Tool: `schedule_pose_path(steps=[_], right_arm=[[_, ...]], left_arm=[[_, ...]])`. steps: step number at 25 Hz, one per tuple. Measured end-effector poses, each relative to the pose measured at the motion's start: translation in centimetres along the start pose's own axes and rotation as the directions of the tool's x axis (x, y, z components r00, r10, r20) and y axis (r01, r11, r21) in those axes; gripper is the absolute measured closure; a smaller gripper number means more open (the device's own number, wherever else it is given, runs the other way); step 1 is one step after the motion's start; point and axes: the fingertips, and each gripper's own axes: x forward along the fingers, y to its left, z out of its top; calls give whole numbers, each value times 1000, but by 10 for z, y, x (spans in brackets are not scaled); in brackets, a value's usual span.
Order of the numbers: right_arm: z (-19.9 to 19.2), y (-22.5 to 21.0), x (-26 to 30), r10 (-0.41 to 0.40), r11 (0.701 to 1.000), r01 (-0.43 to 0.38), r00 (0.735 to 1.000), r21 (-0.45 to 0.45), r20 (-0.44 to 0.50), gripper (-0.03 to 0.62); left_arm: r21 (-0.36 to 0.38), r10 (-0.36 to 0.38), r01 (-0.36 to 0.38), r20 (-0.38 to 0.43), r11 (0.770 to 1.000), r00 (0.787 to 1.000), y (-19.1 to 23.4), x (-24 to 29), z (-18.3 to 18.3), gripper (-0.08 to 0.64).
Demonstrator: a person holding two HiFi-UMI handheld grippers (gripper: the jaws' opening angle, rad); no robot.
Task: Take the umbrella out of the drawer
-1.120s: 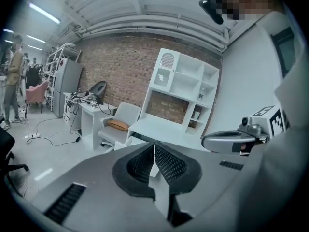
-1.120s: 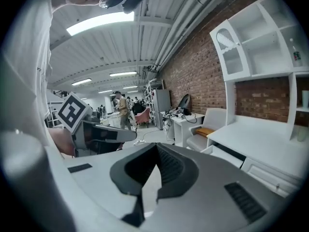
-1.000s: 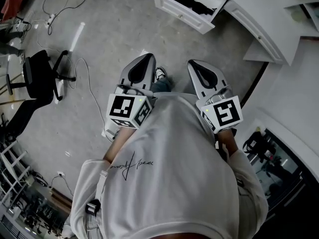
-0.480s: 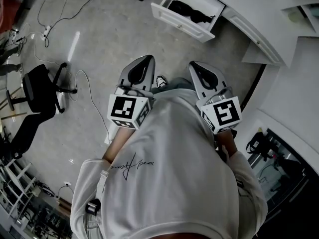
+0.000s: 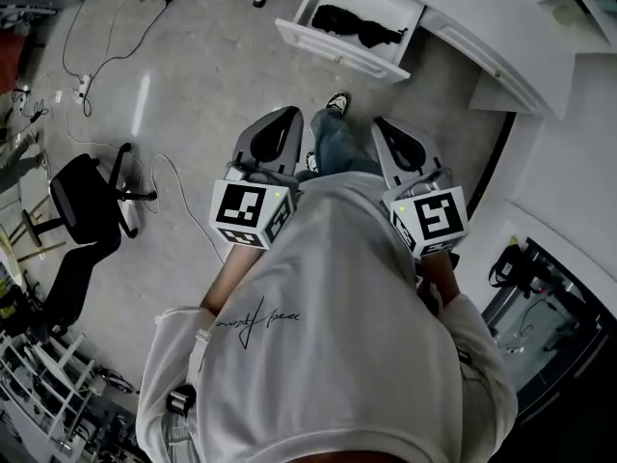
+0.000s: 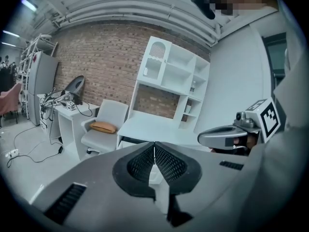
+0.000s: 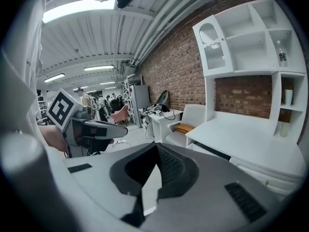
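your left claw (image 5: 285, 112) and right claw (image 5: 379, 123) are both pinched shut on nothing, well short of the open drawer (image 5: 333, 51); the black umbrella (image 5: 359, 27) lies inside it.

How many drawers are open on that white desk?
1: the drawer at the head view's top, pulled out, black umbrella inside. Others may be out of view.

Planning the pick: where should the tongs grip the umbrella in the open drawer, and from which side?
Likely mid-length on the umbrella, from above: it lies flat along the open drawer, whose walls block the sides. Close across its narrow width.
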Motion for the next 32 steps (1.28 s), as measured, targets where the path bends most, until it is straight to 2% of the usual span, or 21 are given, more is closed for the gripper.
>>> schedule_pose_path(steps=[5, 10, 18, 22, 26, 32], right_arm=[[19, -44, 33, -64, 997, 63, 998, 44, 21, 568], [41, -78, 60, -84, 995, 82, 995, 48, 47, 568], [53, -139, 87, -109, 990, 106, 994, 97, 29, 566], [53, -159, 99, -121, 985, 119, 993, 125, 6, 566], [57, -169, 110, -93, 987, 88, 995, 134, 30, 566], [56, -182, 117, -109, 983, 104, 994, 153, 23, 566]], left_arm=[[25, -46, 47, -35, 999, 998, 19, 52, 19, 543], [44, -118, 121, -55, 992, 991, 27, 102, 49, 543], [60, -151, 156, -73, 986, 986, 37, 167, 77, 543], [71, -132, 139, -97, 988, 987, 44, 188, 80, 543], [74, -95, 103, -102, 992, 990, 51, 205, 85, 543], [115, -114, 128, -123, 985, 986, 49, 222, 93, 543]])
